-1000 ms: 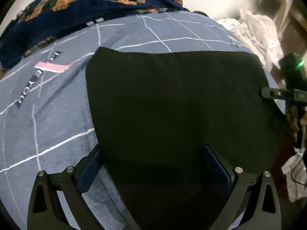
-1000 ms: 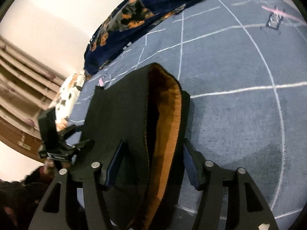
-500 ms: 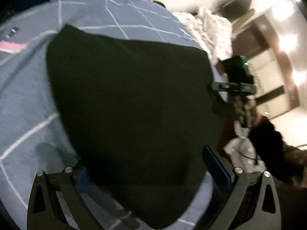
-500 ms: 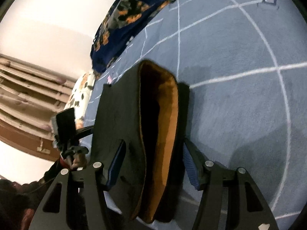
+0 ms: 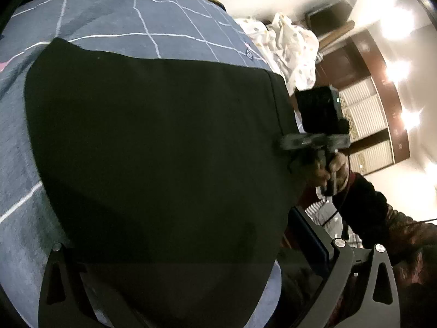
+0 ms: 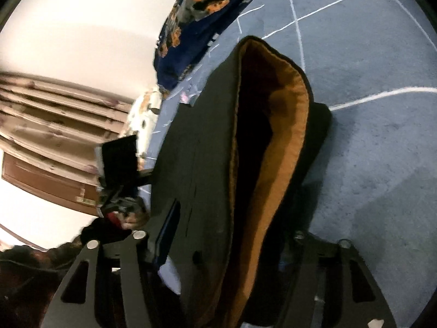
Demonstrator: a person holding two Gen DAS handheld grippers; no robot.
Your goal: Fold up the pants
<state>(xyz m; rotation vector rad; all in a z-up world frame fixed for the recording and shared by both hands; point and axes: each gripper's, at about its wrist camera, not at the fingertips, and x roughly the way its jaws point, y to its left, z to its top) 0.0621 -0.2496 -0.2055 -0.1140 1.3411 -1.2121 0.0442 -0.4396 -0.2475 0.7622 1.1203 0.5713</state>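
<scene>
Pants [image 5: 153, 158] lifted higher off bedspread [image 5: 177, 41] than before, both jaws clamped on their near edge

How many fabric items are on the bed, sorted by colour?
Black pants: 1
Navy patterned blanket: 1
White dotted cloth: 1
Total: 3, all on the grey grid-lined bed cover.

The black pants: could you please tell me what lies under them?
The black pants lie on a grey-blue bedspread with white grid lines, visible around them. What sits directly beneath is covered.
</scene>
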